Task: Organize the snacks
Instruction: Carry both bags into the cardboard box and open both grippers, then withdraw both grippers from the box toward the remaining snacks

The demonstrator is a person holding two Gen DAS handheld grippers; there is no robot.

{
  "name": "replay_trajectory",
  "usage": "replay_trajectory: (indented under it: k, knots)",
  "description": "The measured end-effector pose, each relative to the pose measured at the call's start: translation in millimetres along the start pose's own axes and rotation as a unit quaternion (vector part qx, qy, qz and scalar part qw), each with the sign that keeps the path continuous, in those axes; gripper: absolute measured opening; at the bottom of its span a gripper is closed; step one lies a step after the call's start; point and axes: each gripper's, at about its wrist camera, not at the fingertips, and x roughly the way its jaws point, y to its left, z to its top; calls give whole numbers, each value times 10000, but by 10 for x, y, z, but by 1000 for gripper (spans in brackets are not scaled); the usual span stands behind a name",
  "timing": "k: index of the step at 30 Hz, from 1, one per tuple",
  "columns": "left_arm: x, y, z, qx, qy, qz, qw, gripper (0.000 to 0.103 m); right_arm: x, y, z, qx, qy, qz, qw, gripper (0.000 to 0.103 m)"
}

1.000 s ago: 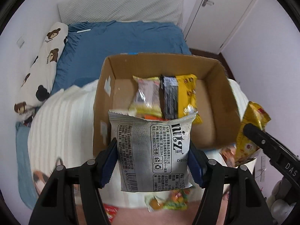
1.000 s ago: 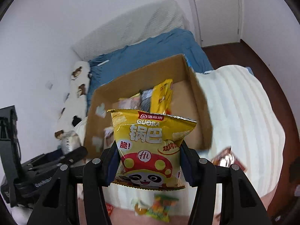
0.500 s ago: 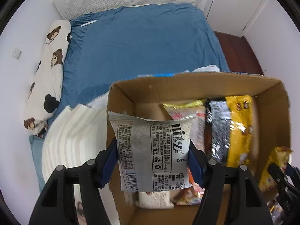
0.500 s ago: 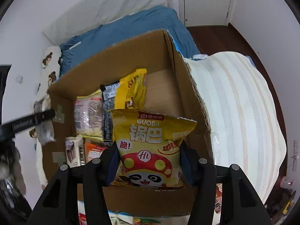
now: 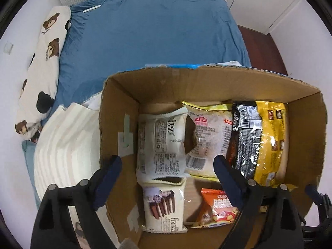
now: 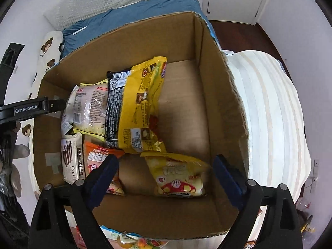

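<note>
A cardboard box (image 5: 157,87) (image 6: 224,95) holds several snack packs. My left gripper (image 5: 167,175) is open and empty above the box's left side. The white Nitz pack (image 5: 160,143) lies below it on the box floor, above a Franzzi pack (image 5: 164,211). My right gripper (image 6: 166,173) is open and empty over the box's near edge. The yellow Guoba pack (image 6: 178,176) lies below it at the box's front. A large yellow-black bag (image 5: 259,143) (image 6: 134,108), a pale pack (image 5: 209,137) and an orange pack (image 5: 217,207) also lie inside.
The box sits on a white striped blanket (image 5: 64,145) (image 6: 274,114) on a bed with a blue sheet (image 5: 149,31). A bear-print pillow (image 5: 41,72) lies at the left. More snack packs (image 6: 132,239) lie in front of the box.
Both grippers have opened. The Nitz pack has dropped from my left gripper into the box, and the Guoba pack has dropped from my right gripper into the box.
</note>
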Motion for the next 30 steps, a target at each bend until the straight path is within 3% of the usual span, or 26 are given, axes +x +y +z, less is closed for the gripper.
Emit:
replay_trajectory:
  k: [8, 20, 24, 30]
  knots:
    - [-254, -48, -312, 31, -263, -169, 9995, 91, -127, 35, -73, -65, -94, 28, 9999, 96]
    - [-1012, -159, -1109, 206, -1494, -122, 9885, 91, -596, 126, -419, -235, -841, 365, 9955, 96]
    - [-1290, -150, -1445, 160, -1861, -300, 9819, 91, -850, 129, -636, -220, -1156, 559, 9915, 80]
    - [-1608, -135, -2132, 199, -2374, -256, 9709, 91, -1105, 100, -1093, -208, -1312, 946, 9866, 72]
